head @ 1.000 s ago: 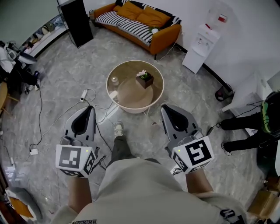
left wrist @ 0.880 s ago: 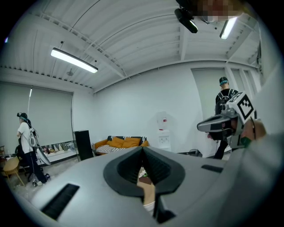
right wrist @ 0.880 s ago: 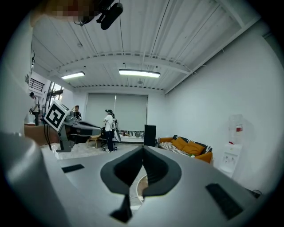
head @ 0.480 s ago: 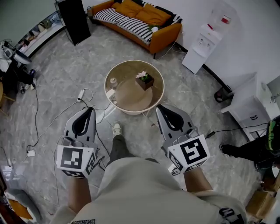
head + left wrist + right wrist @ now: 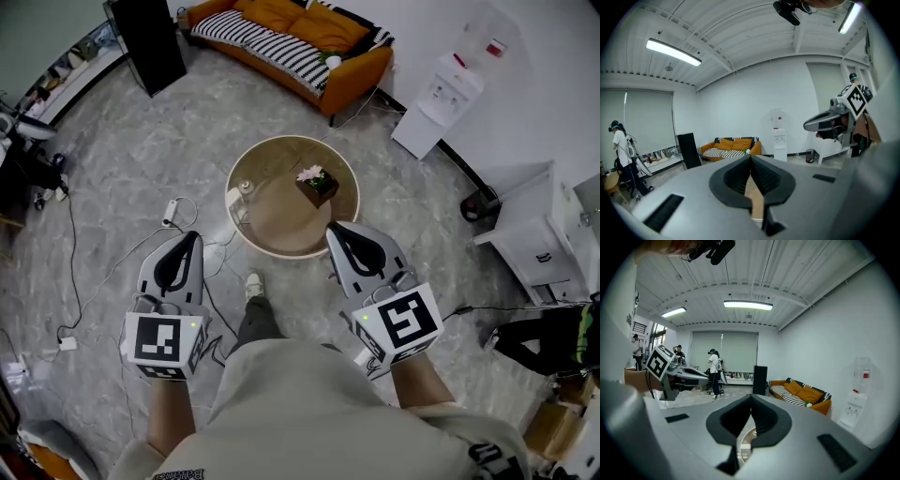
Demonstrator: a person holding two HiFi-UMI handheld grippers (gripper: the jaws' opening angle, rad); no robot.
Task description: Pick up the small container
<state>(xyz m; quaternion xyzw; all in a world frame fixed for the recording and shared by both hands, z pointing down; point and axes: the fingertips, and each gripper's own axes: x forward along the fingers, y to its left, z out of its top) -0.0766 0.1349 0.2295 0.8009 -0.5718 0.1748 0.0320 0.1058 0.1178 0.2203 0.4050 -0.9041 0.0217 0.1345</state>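
A small pale container (image 5: 246, 186) stands on the left part of a round glass-topped table (image 5: 281, 230). Beside it is a dark box of flowers (image 5: 316, 182). My left gripper (image 5: 193, 235) hangs over the floor, near and left of the table, jaws shut and empty. My right gripper (image 5: 333, 228) is over the table's near right rim, also shut with nothing in it. In the left gripper view the shut jaws (image 5: 751, 157) point across the room and the right gripper (image 5: 830, 121) shows at the right. The right gripper view has its own shut jaws (image 5: 751, 397) above the tabletop.
An orange sofa (image 5: 292, 45) with striped cushions lines the far wall, a black cabinet (image 5: 146, 39) to its left and a water dispenser (image 5: 452, 90) to its right. A white cabinet (image 5: 542, 236) stands right. Cables and a power strip (image 5: 173, 210) lie on the floor. People stand far off (image 5: 714, 371).
I have stepped closer to the table. The right gripper has moved forward and left, up to the table's near rim. The left gripper has hardly shifted.
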